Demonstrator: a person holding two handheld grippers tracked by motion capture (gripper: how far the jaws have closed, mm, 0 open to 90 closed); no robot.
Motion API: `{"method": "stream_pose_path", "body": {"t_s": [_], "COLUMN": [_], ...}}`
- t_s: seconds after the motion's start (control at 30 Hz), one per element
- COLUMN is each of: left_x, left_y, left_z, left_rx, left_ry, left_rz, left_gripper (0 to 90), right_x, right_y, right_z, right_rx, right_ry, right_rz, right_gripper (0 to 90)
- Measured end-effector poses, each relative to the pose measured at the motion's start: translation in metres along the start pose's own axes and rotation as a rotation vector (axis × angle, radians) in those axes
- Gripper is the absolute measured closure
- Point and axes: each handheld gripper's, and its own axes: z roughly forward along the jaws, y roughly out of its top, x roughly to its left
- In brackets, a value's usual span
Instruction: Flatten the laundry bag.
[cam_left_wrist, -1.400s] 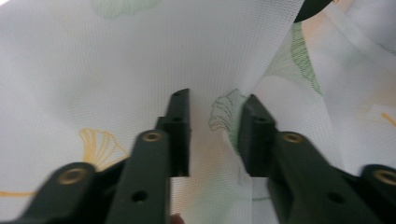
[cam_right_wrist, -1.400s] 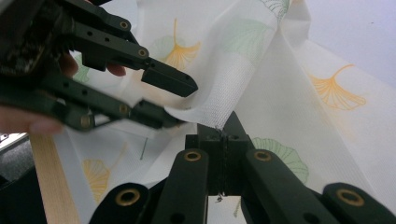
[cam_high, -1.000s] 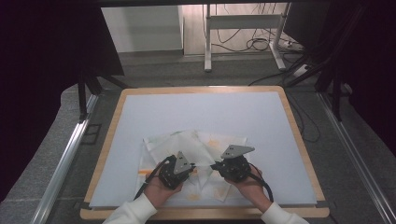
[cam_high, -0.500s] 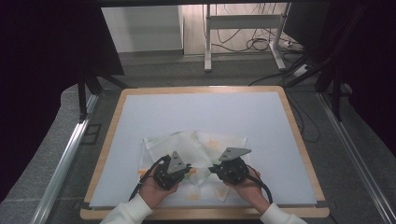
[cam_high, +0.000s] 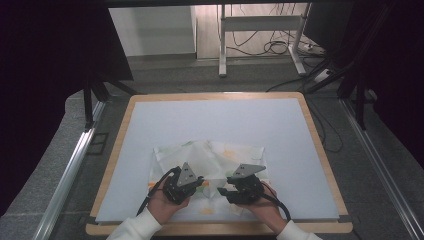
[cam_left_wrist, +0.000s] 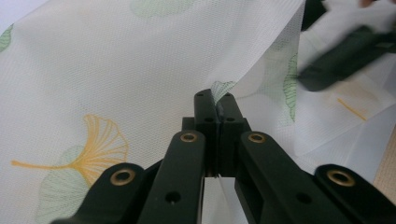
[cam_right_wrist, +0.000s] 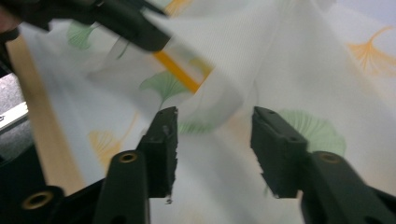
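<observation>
Your right claw (cam_right_wrist: 212, 135) has just been opening, nothing between its jaws now; the left claw (cam_left_wrist: 215, 105) pinches the cloth (cam_high: 210, 155) near the surface's (cam_high: 210, 120) front edge. Pull and the fold could slip.

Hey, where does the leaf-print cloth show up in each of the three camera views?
High view: cloth low centre on the white mat.
Left gripper view: across the frame, its edge pinched in the shut left gripper.
Right gripper view: beyond the open right gripper.
Shared landmark: green and orange leaf prints.
</observation>
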Motion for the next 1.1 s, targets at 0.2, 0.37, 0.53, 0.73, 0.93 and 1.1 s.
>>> {"method": "stream_pose_path", "body": {"t_s": [0.2,0.37,0.53,0.73,0.93,1.1], "left_x": [-0.001,0.0,0.0,0.001,0.002,0.003], "left_y": [0.0,0.001,0.0,0.0,-0.001,-0.001], "left_z": [-0.002,-0.001,0.0,0.0,-0.001,0.0], "left_rx": [-0.004,0.001,0.005,0.01,0.011,0.012], "left_ry": [0.001,0.0,0.001,-0.002,0.0,0.002], "left_rz": [0.001,-0.001,0.0,-0.003,-0.003,-0.005], "left_gripper": [90.0,90.0,90.0,90.0,90.0,90.0], "right_x": [0.008,0.01,0.009,0.008,0.003,-0.005], "right_y": [-0.018,-0.037,-0.04,-0.04,-0.039,-0.037], "right_z": [-0.022,-0.025,-0.017,-0.019,-0.021,-0.026], "right_rx": [0.054,0.147,0.198,0.203,0.199,0.191], "right_ry": [0.014,0.036,0.028,-0.011,-0.04,-0.022], "right_rz": [-0.029,-0.071,-0.109,-0.142,-0.137,-0.113], "right_gripper": [43.0,36.3,37.4,56.4,79.4,85.2]}}
